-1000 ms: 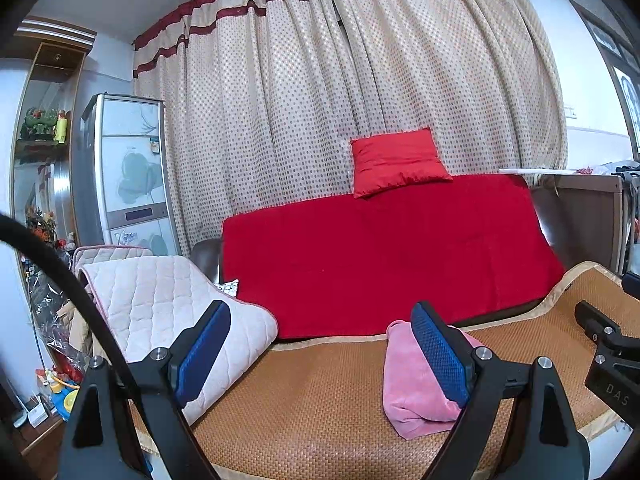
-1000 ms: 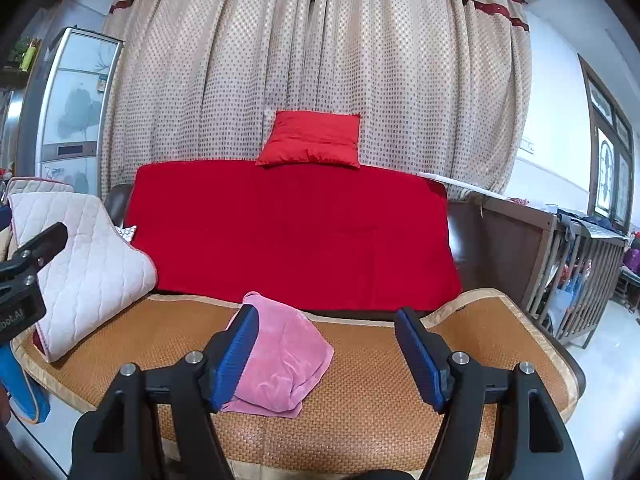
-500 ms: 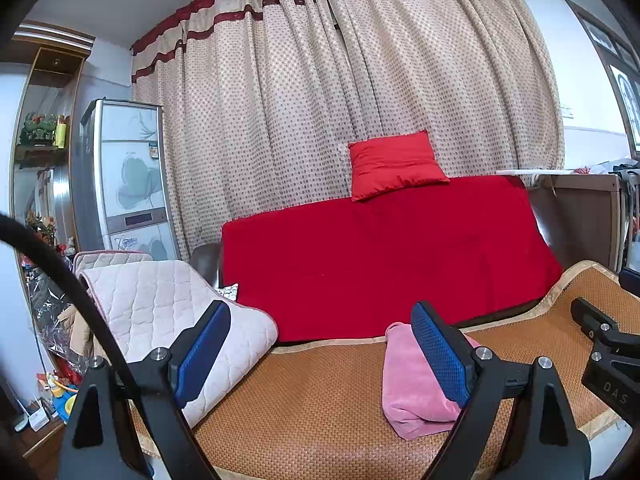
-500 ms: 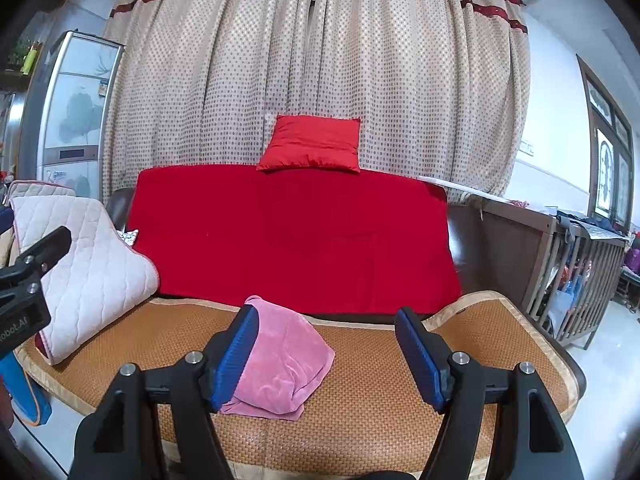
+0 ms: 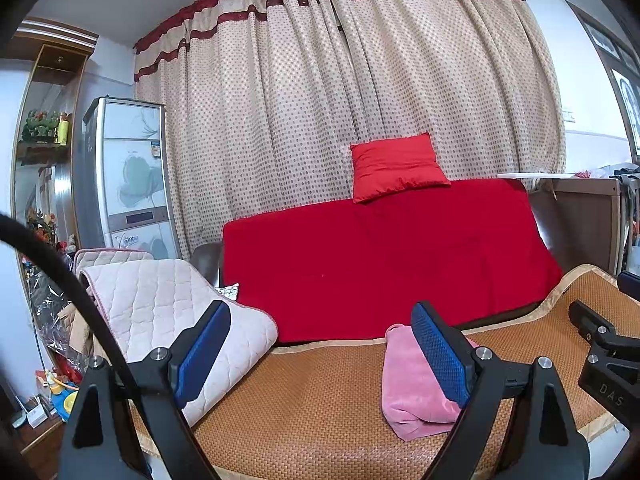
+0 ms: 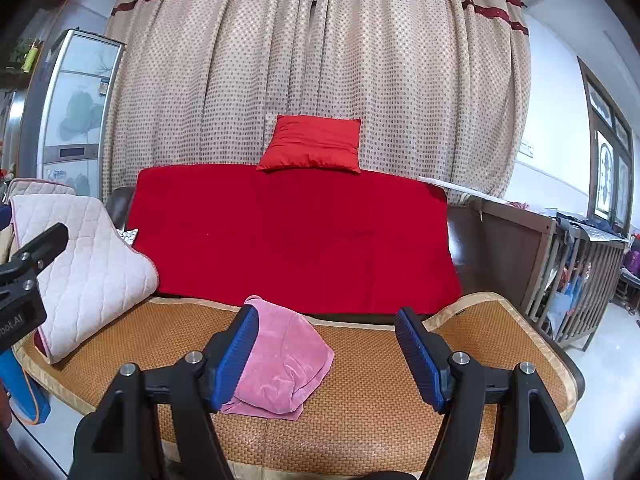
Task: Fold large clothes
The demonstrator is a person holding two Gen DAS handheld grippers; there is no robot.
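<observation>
With both my left hand-held gripper and right hand-held gripper wide and empty, I risk pinching only one layer of the crumpled pink velvety garment on the woven rattan sofa mat, bunching it.

In the left wrist view the left gripper's right finger hides part of the pink garment. The right gripper is cut by the frame edge. Shelf ornaments are too small to identify.
</observation>
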